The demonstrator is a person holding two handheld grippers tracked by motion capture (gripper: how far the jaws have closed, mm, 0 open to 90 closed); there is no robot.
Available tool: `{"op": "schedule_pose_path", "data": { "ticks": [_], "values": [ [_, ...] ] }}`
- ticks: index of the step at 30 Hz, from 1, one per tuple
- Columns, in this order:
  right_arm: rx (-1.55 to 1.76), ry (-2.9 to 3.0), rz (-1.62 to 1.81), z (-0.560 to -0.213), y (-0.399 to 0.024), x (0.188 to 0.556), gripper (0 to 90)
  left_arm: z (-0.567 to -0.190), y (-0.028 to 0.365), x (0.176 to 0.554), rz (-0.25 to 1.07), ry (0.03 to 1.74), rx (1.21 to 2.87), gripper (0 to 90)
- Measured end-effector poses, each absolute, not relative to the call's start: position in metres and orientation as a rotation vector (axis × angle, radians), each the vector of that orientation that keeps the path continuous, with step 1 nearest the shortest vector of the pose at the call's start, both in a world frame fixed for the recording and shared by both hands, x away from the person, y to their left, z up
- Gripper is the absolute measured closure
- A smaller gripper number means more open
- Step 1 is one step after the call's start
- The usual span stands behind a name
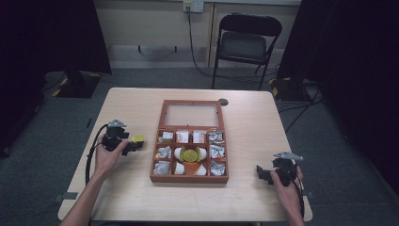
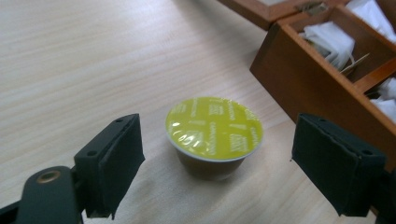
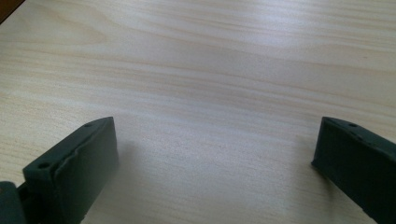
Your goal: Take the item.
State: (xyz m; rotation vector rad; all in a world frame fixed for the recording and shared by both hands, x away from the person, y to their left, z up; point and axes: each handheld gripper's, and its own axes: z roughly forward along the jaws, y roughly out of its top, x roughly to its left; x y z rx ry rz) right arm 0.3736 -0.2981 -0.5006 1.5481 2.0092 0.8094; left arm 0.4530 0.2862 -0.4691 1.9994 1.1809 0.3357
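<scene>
Wooden table (image 1: 141,197), pale grain. At centre, a wooden compartment box (image 1: 190,179), glass lid (image 1: 192,114) flung back; inside, sachets (image 1: 216,152) down the side cells, white pods around a yellow-lidded capsule (image 1: 190,154) in the middle. Left of the box, upright on the table, a second yellow-lidded capsule (image 2: 214,135), between the parted jaws of the left gripper (image 2: 217,165), untouched. Right gripper (image 3: 210,163) likewise spread over bare wood.

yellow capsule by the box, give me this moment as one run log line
yellow capsule: upright on table, between open jaws, untouched | left gripper: open | right gripper: open over bare table | wooden box: lid open
</scene>
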Motion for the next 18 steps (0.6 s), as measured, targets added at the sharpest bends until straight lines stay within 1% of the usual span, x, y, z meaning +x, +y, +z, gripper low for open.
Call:
{"op": "schedule_pose_path", "data": {
  "ticks": [6,10,13,18],
  "values": [
    [1.548,2.009,0.81,-0.501,-0.298,0.374,0.0,-0.457,0.291,0.445,0.348,1.181,1.959,16.1],
    [1.548,2.01,0.81,-0.501,-0.298,0.374,0.0,-0.45,0.29,0.441,0.365,1.175,1.97,16.1],
    [1.546,2.011,0.811,-0.501,-0.298,0.374,0.0,-0.437,0.29,0.433,0.402,1.17,1.977,16.1],
    [1.541,2.013,0.809,-0.501,-0.299,0.374,0.0,-0.427,0.296,0.42,0.424,1.163,1.994,16.2]
  ]
}}
